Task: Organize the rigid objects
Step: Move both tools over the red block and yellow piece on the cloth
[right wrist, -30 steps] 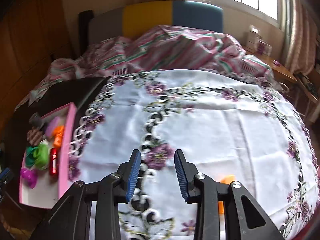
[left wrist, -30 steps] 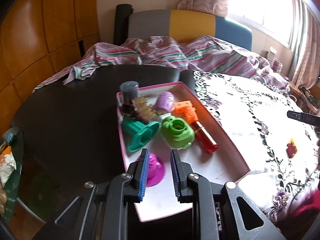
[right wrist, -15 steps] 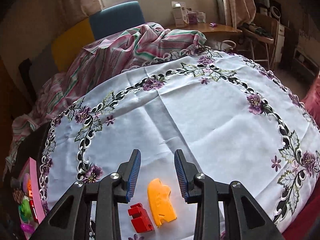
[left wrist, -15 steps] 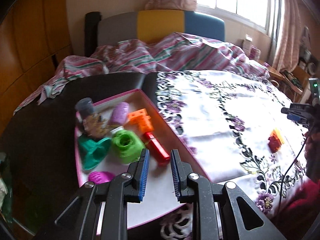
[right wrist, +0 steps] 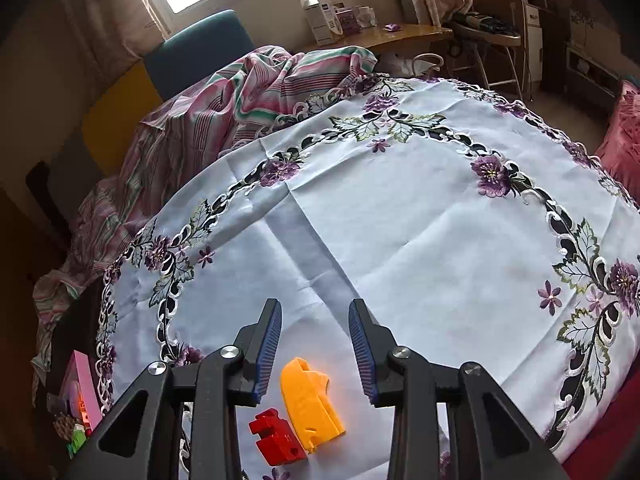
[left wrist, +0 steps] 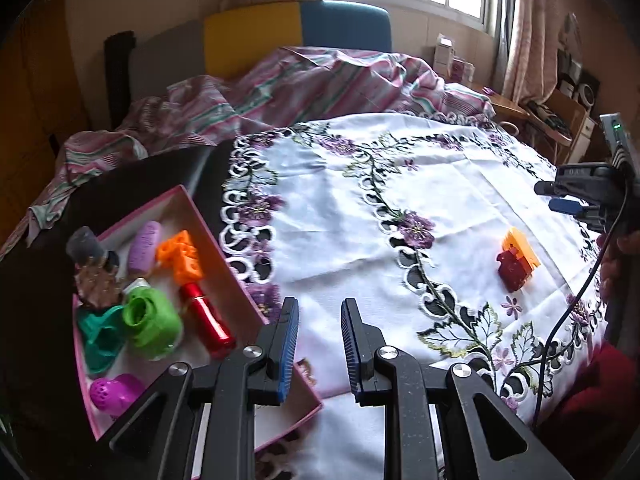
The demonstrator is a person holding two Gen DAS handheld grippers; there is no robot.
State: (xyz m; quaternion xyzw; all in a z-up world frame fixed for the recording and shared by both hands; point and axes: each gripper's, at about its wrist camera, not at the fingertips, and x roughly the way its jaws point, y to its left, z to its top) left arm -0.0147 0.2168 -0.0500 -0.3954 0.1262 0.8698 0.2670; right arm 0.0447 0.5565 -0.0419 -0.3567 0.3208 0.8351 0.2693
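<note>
Right gripper hangs over the orange piece, jaws spread; red piece touches it. Left gripper, jaws spread, empty, beside the pink tray

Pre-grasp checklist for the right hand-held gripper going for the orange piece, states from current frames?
1. Right hand-held gripper open, nothing held: ok.
2. Orange piece between the finger lines, nearer the camera than the tips: ok.
3. Clear of neighbours: not ok. The red block sits against its left edge and could get caught or nudged.
4. Piece lying flat on the white tablecloth: ok.
5. Left hand-held gripper open, empty, and away from the pieces: ok.
6. Free spot in the pink tray: cannot tell; the near end looks bare, but the left hand-held gripper hides part of it.
</note>
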